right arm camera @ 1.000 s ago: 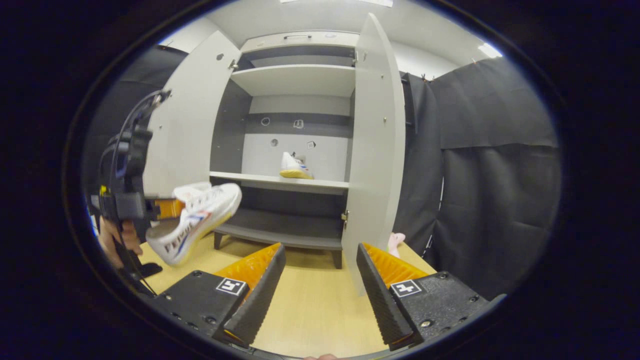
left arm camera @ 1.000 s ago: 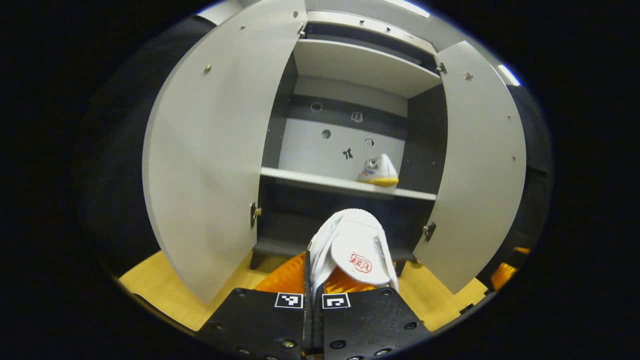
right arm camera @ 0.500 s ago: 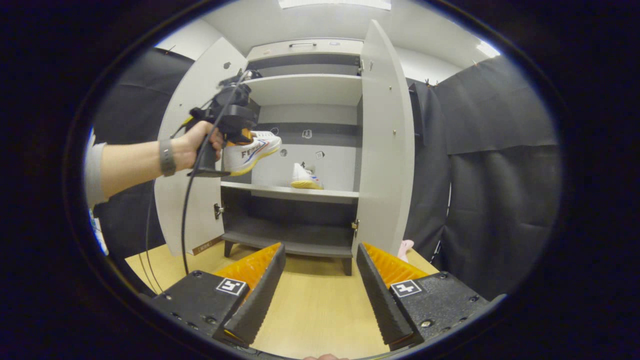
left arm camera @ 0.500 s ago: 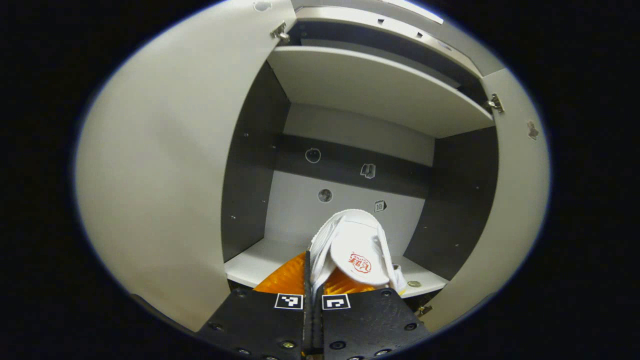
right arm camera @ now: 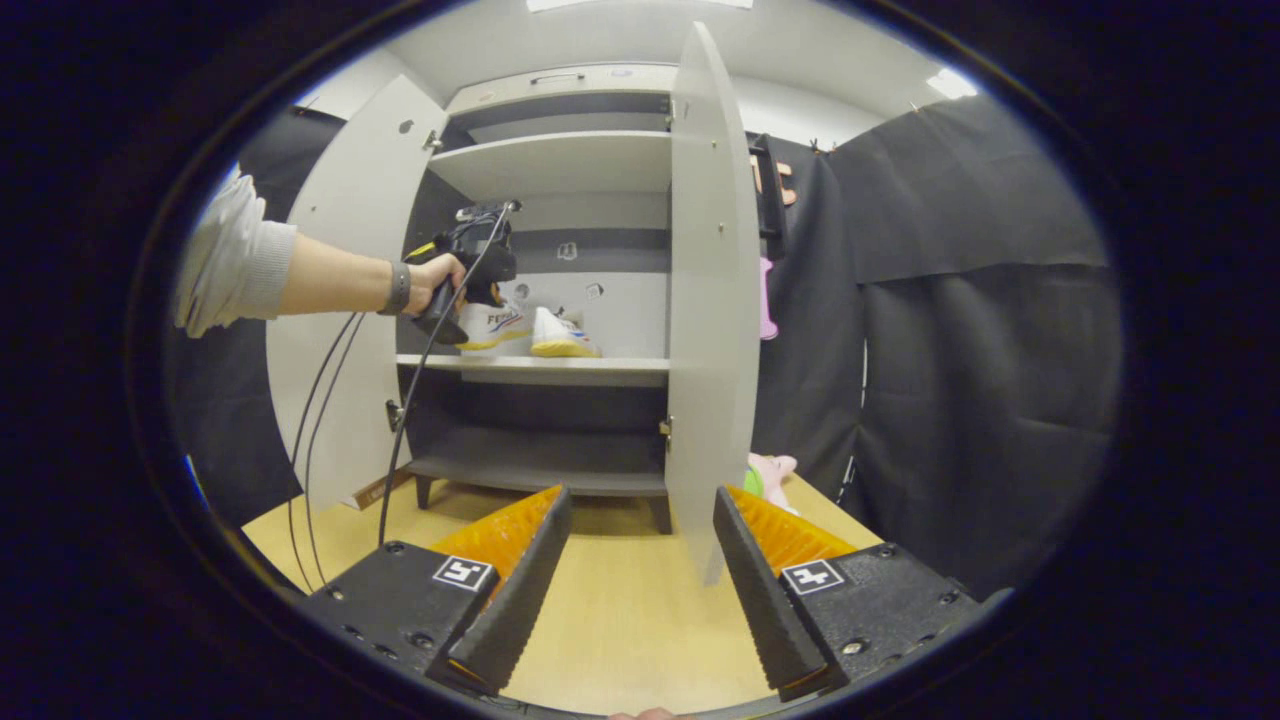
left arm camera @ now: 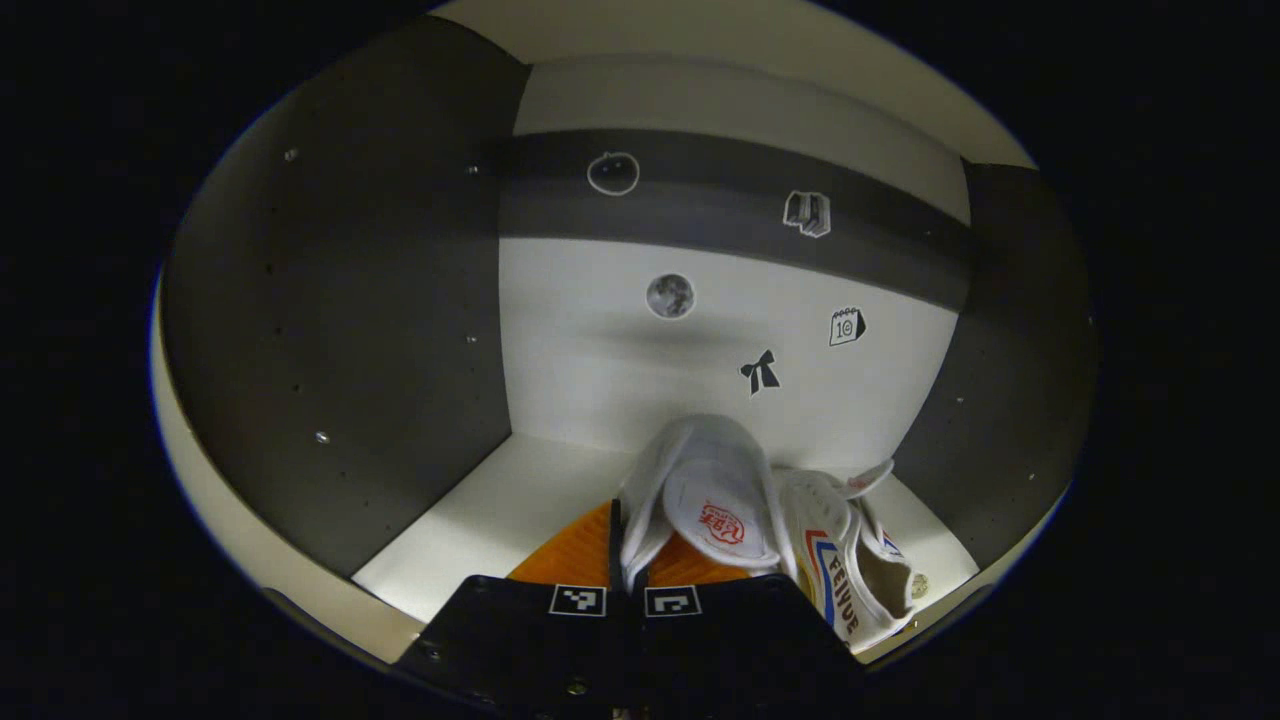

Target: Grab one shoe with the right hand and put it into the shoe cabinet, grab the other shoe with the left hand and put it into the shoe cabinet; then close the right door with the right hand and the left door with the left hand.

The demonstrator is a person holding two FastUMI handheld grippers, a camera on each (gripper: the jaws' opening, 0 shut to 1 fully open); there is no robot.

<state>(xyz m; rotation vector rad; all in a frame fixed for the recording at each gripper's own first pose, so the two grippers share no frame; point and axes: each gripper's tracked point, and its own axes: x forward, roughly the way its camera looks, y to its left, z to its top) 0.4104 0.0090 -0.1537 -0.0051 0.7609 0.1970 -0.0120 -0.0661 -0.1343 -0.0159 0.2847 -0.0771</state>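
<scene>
In the left gripper view my left gripper (left arm camera: 628, 530) is shut on the heel collar of a white shoe (left arm camera: 705, 490), deep inside the shoe cabinet over its middle shelf (left arm camera: 500, 510). The other white shoe (left arm camera: 850, 565) lies on that shelf just to the right, close against the held one. The right gripper view shows a hand holding the left gripper (right arm camera: 470, 270) with its shoe (right arm camera: 490, 325) at shelf level beside the second shoe (right arm camera: 562, 335); whether the held shoe touches the shelf I cannot tell. My right gripper (right arm camera: 635, 560) is open and holds nothing, low over the floor in front of the cabinet.
Both cabinet doors stand open: the left door (right arm camera: 340, 300) swung wide, the right door (right arm camera: 715, 300) edge-on toward me. Cables hang from the left gripper to the wooden floor (right arm camera: 620, 620). A pink object (right arm camera: 770, 468) lies on the floor behind the right door.
The left gripper has carried its shoe forward into the cabinet and down to the middle shelf, beside the other shoe. The right gripper stays open, its view shifted slightly.
</scene>
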